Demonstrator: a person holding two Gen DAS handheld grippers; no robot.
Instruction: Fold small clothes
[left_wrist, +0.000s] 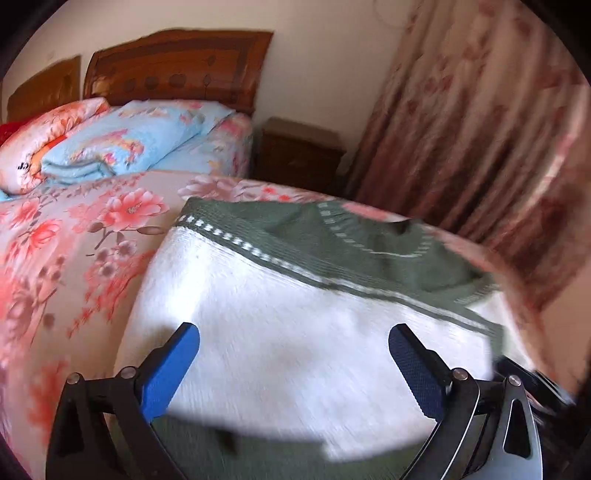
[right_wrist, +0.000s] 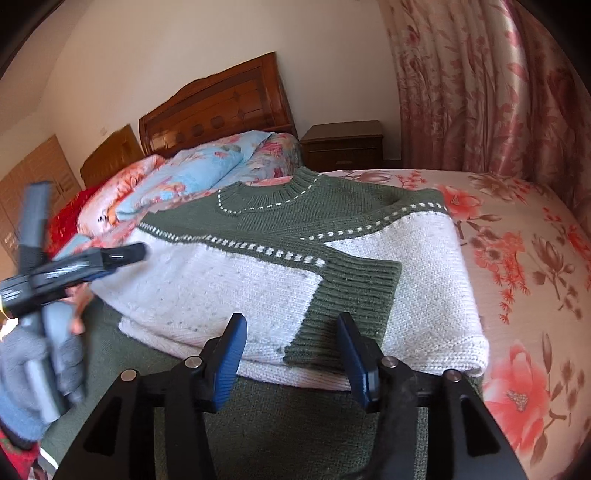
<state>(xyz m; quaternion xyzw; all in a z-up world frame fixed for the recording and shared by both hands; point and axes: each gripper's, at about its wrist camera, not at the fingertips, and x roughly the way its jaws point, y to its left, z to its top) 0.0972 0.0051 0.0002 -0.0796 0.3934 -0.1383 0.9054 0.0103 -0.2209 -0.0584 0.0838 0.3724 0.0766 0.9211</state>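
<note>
A green and white knitted sweater (right_wrist: 258, 273) lies on the floral bedsheet (right_wrist: 517, 258), partly folded, with a green-cuffed sleeve (right_wrist: 354, 288) laid across its white body. My right gripper (right_wrist: 291, 332) is open, just above the sweater's near folded edge, holding nothing. My left gripper (left_wrist: 295, 343) is open over the white part of the sweater (left_wrist: 295, 325), empty. The left gripper also shows in the right wrist view (right_wrist: 74, 266) at the sweater's left side, held by a gloved hand, blurred.
Folded floral quilts (right_wrist: 207, 173) lie by the wooden headboard (right_wrist: 218, 110). A dark nightstand (right_wrist: 343, 144) stands beside the bed. Pink floral curtains (right_wrist: 480, 85) hang to the right. The bed edge curves at the far right.
</note>
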